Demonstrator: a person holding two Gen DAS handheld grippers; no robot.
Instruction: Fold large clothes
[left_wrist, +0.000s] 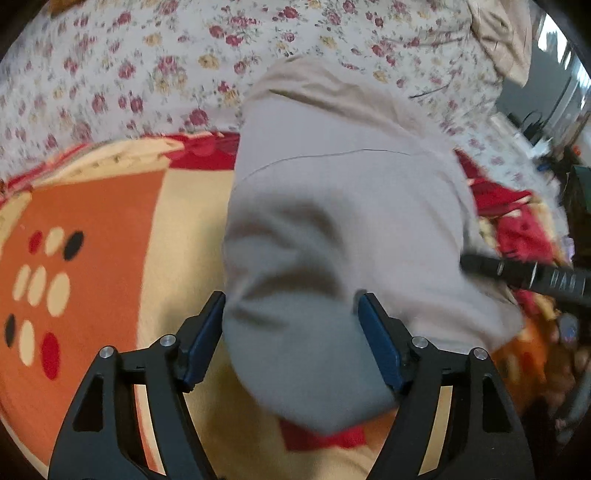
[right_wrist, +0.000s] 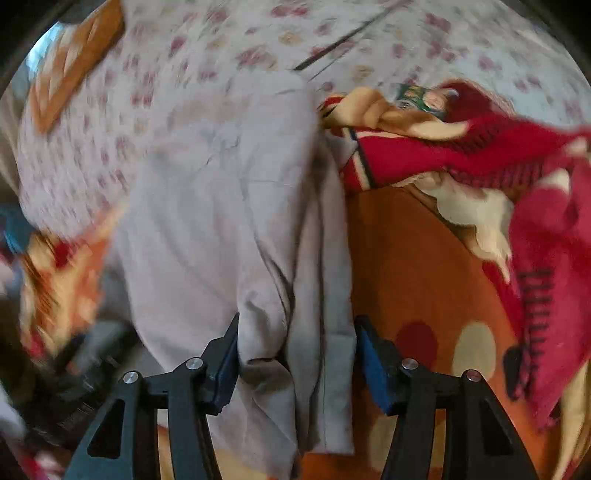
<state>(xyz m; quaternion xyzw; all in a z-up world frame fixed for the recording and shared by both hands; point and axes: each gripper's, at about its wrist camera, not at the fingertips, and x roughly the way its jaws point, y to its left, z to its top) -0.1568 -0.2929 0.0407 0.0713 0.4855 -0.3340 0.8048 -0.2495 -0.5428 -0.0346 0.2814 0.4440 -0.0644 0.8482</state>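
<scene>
Here: left gripper (left_wrist: 291, 339) and right gripper (right_wrist: 295, 358) both spread wide around grey garment (left_wrist: 332, 221).

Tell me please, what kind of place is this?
Probably a bedroom at home. A floral bedsheet covers a wide soft surface, an orange and red blanket lies over it, and the grey garment is spread on top for folding.

You see the grey garment (left_wrist: 332, 229) as soft matt cloth, lightly creased, with a thin stitched seam. Your left claw (left_wrist: 291, 339) and right claw (right_wrist: 295, 358) look like matt black plastic with bright metal pins and smooth blue pads (left_wrist: 380, 350). The patterned blanket (left_wrist: 92, 236) looks plush and fuzzy; the floral sheet (left_wrist: 147, 66) is thin printed cloth.
</scene>
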